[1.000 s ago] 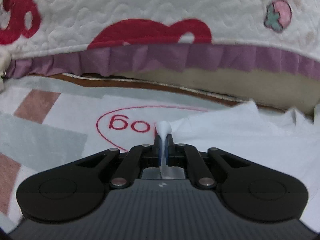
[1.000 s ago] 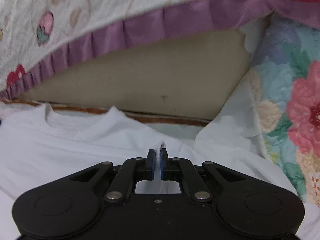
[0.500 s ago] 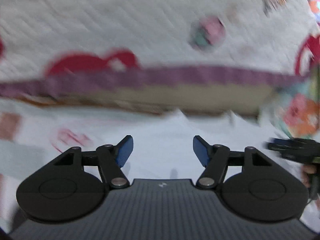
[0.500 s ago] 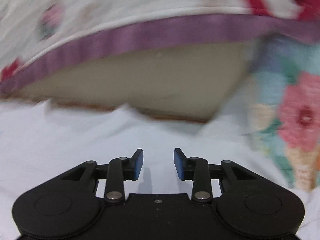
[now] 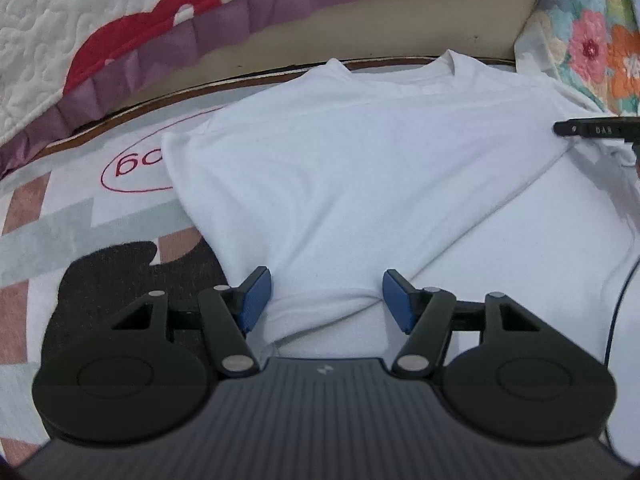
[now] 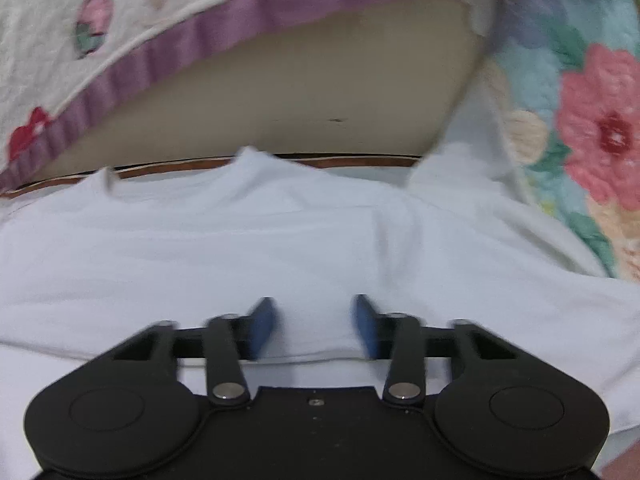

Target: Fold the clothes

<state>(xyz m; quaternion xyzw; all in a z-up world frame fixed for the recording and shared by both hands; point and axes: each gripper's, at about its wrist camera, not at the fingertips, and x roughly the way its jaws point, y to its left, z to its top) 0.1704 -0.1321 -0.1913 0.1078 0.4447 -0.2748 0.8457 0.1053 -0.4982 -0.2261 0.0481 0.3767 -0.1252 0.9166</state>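
**Both grippers spread over a flat white T-shirt**

In the left wrist view, the left gripper (image 5: 325, 298) hangs with its blue-padded fingers (image 5: 253, 300) spread wide, nothing between them, just above the near fold of the white cotton T-shirt (image 5: 360, 160). The shirt lies spread on a patterned mat of pink, grey-green and white blocks (image 5: 52, 236), its collar at 12 o'clock and one sleeve folded in across the body. A dark brown patch on the mat (image 5: 120, 276) sits at 9 o'clock of the fingers. At 3 o'clock, a black part of the right gripper (image 5: 592, 130) reaches over the shirt's edge. Beyond the collar runs a beige bed base (image 5: 360, 32) under a white quilted cover with a purple frill (image 5: 120, 20); a floral quilt (image 5: 600, 52) lies at 2 o'clock.

In the right wrist view, slightly blurred, the right gripper (image 6: 313, 328) also has its fingers apart, empty, over the T-shirt (image 6: 200, 248).
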